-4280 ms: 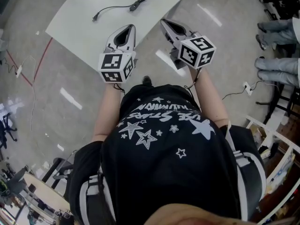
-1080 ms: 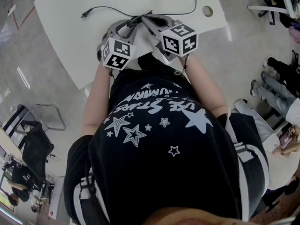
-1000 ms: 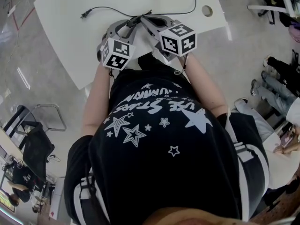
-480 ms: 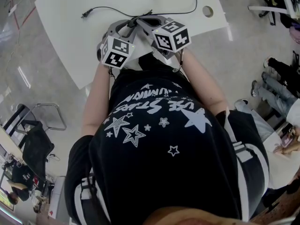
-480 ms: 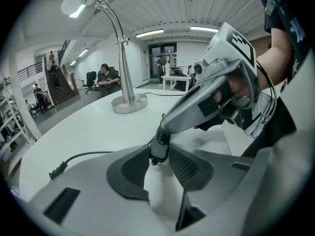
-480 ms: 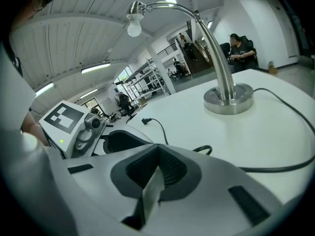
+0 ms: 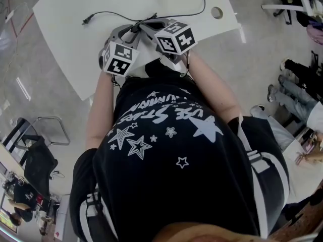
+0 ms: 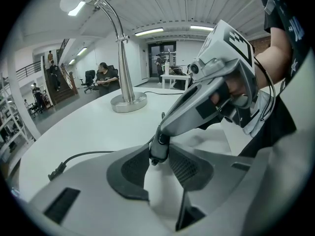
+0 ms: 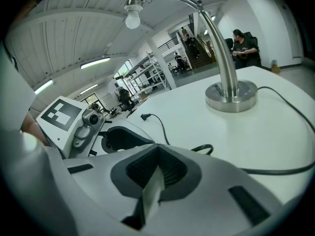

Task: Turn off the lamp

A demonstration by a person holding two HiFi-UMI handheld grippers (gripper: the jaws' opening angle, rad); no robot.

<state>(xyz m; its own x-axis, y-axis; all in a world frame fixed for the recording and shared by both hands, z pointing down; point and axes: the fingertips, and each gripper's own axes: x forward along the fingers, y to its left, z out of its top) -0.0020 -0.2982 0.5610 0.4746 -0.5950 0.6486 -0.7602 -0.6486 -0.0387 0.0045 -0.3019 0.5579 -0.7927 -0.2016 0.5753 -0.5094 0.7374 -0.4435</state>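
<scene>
You had the switch [image 8: 156, 146] on the cord [image 8: 86, 155] caught at the tips of the left tool [image 8: 158, 157], whose jaws were closed in on it. The right tool [image 9: 157, 154], jaws pressed together on nothing, had its nose set down on that same switch. I judge the reach and the grasp done, with only the press itself in hand or left to do. The lamp [image 8: 119, 48] stood on the bench [image 8: 88, 127] well ahead of both tools, off to the left of the left tool. Its bulb [image 8: 73, 2] was white, and I cannot tell whether it was lit. The plug [image 8: 56, 171] lay loose on the bench, left of the left tool, in no socket that showed. No container was in sight.
</scene>
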